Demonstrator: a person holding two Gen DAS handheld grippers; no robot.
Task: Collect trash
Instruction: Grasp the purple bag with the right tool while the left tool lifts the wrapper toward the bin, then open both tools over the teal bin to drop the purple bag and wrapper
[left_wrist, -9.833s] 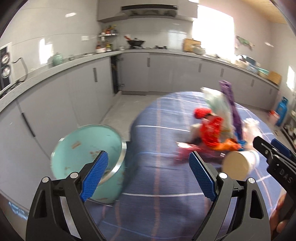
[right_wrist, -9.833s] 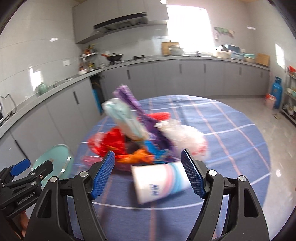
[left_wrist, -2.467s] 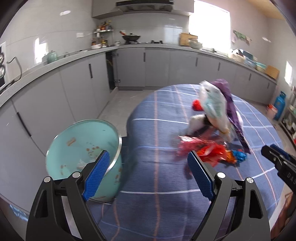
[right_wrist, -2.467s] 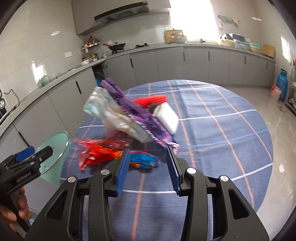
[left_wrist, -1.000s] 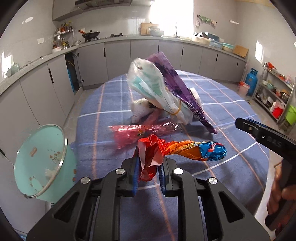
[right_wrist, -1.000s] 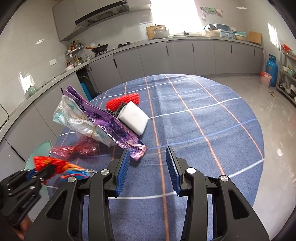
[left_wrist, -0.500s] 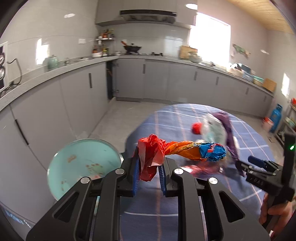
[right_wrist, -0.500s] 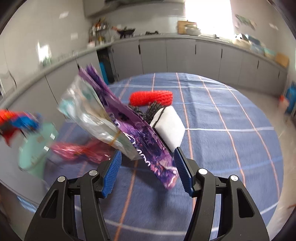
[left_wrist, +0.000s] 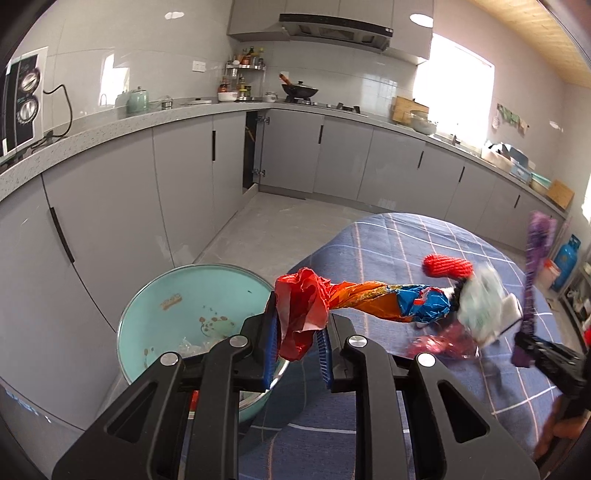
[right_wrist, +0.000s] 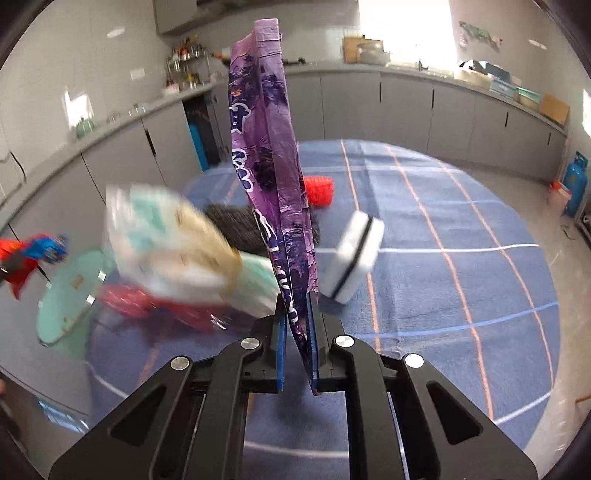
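**Both grippers loaded, bin just ahead**

The round table in its blue checked cloth fills the middle of the kitchen, and the pale green bin stands on the floor just beside its edge — judged to be where the trash is meant to go. On the cloth lie a red mesh roll, a white block and a pink wrapper.

The right gripper is clamped on the lower end of a long purple bag, which stands up from the jaws; a blurred pale plastic bag hangs against it. Its jaws have just been closing, half a second ago standing wide around that bag.

The left gripper pinches the red end of a twisted red, orange and blue wrapper, the rest jutting out to the right. A second ago this wrapper was over the cloth by the pile — now the grip sits above the bin's near rim, likely ready to release.
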